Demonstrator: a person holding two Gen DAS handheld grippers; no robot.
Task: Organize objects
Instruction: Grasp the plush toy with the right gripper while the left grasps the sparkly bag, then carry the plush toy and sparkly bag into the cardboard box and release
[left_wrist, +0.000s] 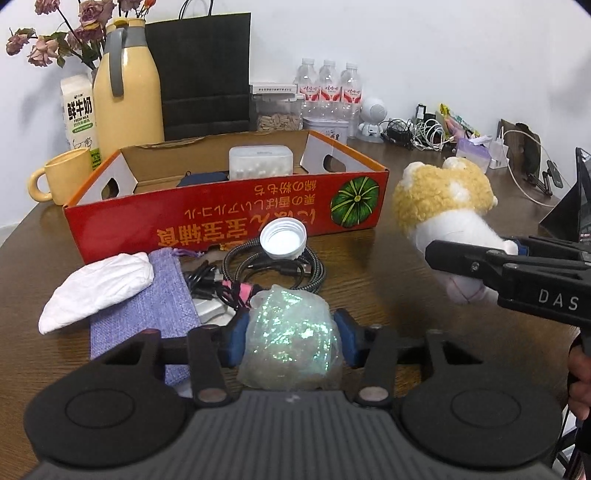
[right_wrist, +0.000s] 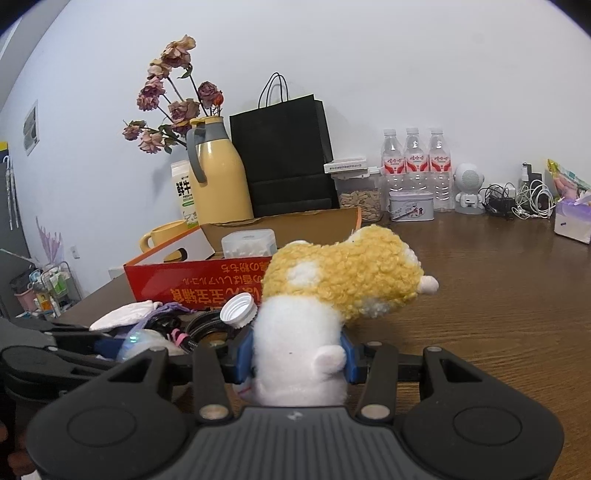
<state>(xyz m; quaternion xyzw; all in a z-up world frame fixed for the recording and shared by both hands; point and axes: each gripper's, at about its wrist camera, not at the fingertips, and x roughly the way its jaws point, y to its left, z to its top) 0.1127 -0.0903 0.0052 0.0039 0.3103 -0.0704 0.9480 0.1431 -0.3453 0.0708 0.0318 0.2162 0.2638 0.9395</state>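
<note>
Looking along the left gripper, its 2 blue pads sit against the sides of a shiny ball of crinkly film, clenched on it just above the table; the film looks soft and slick, so a loose squeeze could let it slide out on the way to the box. Just ahead lie cables, a cap, a pouch and a white cloth, and a low carry could drag a cable along. From the right wrist, the right gripper is clamped on the white body of a plush, held up off the table near the box's red side. Its heavy yellow head leans right, so it may swing or catch the box wall. The 2 tools are close and could collide.
</note>
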